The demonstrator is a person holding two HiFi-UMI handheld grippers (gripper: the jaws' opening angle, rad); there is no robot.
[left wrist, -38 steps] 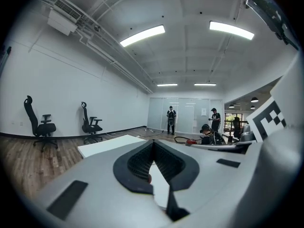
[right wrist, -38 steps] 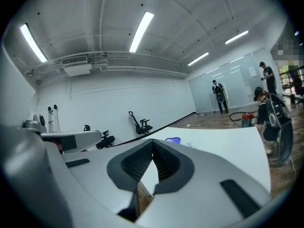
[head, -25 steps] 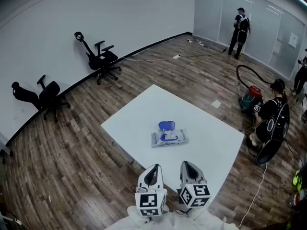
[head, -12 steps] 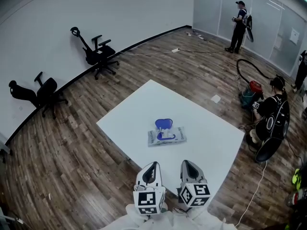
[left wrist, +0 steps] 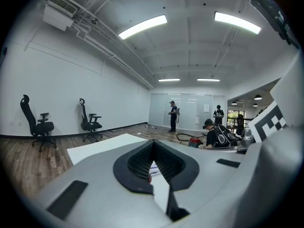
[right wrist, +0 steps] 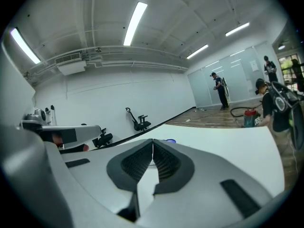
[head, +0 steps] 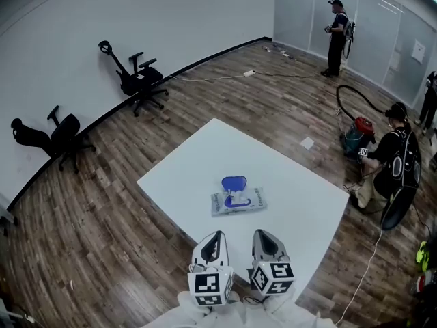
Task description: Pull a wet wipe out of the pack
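- Two tools, left gripper [head: 214, 238] and right gripper [head: 263, 236], stayed well short of the wipe pack [head: 237, 201], jaws together on nothing.
- No reach had begun.

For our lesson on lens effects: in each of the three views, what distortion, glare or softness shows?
Head view: fisheye bows the wall and its base line; even light, wipe pack crisp on the white table. Left gripper view: dark round vignette, bright ceiling strips, left tool looms large. Right gripper view: same vignette, strips bowed, right tool fills the foreground.
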